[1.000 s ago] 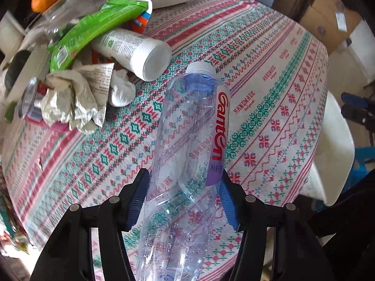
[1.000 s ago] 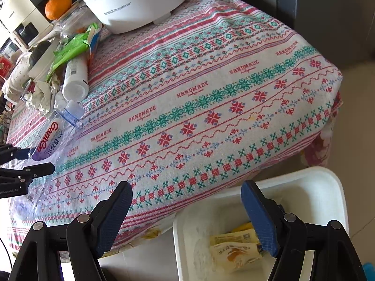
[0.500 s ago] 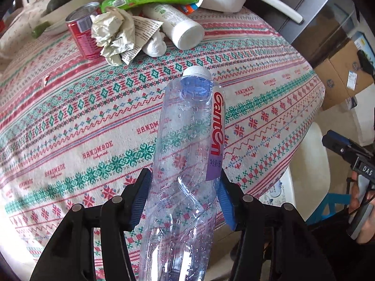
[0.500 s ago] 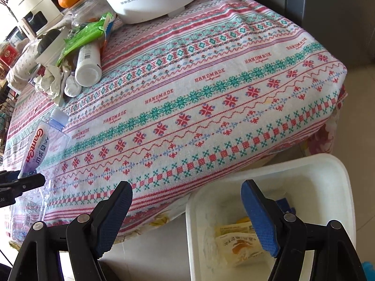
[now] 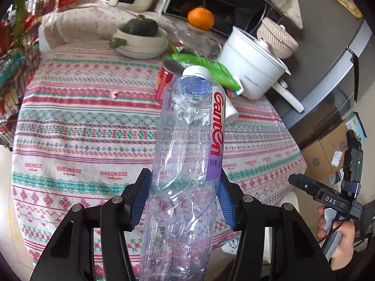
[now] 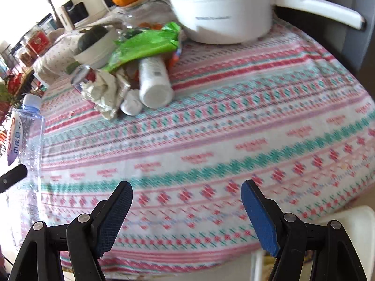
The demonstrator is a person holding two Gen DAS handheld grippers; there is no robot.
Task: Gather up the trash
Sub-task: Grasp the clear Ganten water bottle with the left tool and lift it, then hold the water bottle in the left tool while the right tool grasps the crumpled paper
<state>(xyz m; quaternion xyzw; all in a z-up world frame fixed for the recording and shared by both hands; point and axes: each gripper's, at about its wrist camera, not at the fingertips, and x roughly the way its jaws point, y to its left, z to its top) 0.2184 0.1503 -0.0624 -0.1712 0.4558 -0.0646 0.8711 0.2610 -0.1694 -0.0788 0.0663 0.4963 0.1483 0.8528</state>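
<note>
Gripping the crumpled Ganten water bottle (image 5: pixel 187 164) mid-frame, the left tool (image 5: pixel 185 199) risks slippage; the right tool (image 6: pixel 187 213) gapes empty.

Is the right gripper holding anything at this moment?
No, the right gripper is open, its blue pads spread over bare tablecloth with nothing between them.
</note>
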